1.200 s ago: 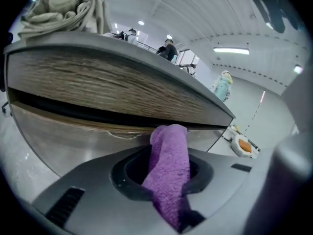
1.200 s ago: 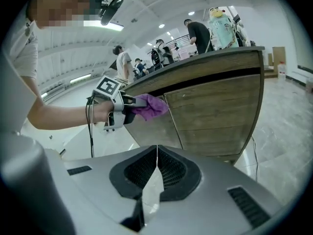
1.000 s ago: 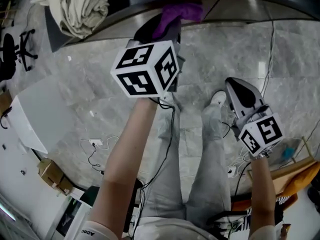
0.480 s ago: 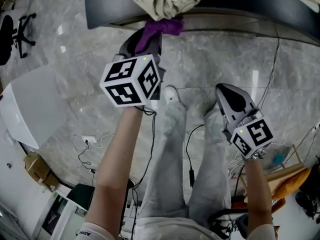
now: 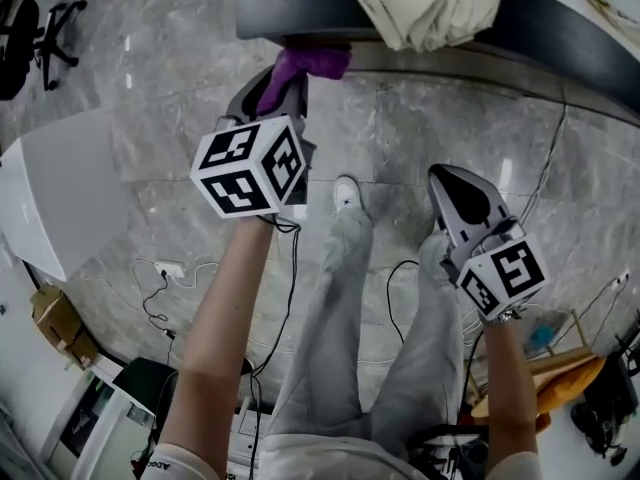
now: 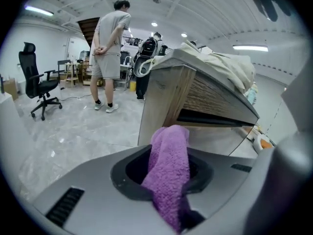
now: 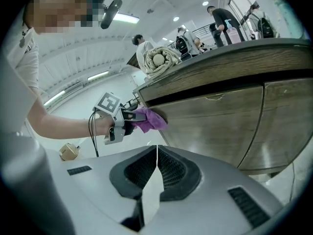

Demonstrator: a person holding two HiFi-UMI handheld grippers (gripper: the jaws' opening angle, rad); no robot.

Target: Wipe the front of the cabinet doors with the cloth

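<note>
On the left gripper (image 6: 166, 180), the fingers (image 6: 98, 180) squeeze the purple cloth (image 6: 168, 155). The cloth touches the front of the wooden cabinet (image 7: 220, 116), near its end corner. A moment ago the cloth was on the other side of the cream bundle (image 5: 430, 3) on top. It has slid along, so I think that part is wiped. The right gripper (image 7: 155, 180) has its fingers pressed together, holding nothing. I count one cloth, two doors (image 7: 288, 121) and two grippers.

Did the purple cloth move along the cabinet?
Yes. The purple cloth slid left: before it was right of the beige bundle, now left of it.
</note>
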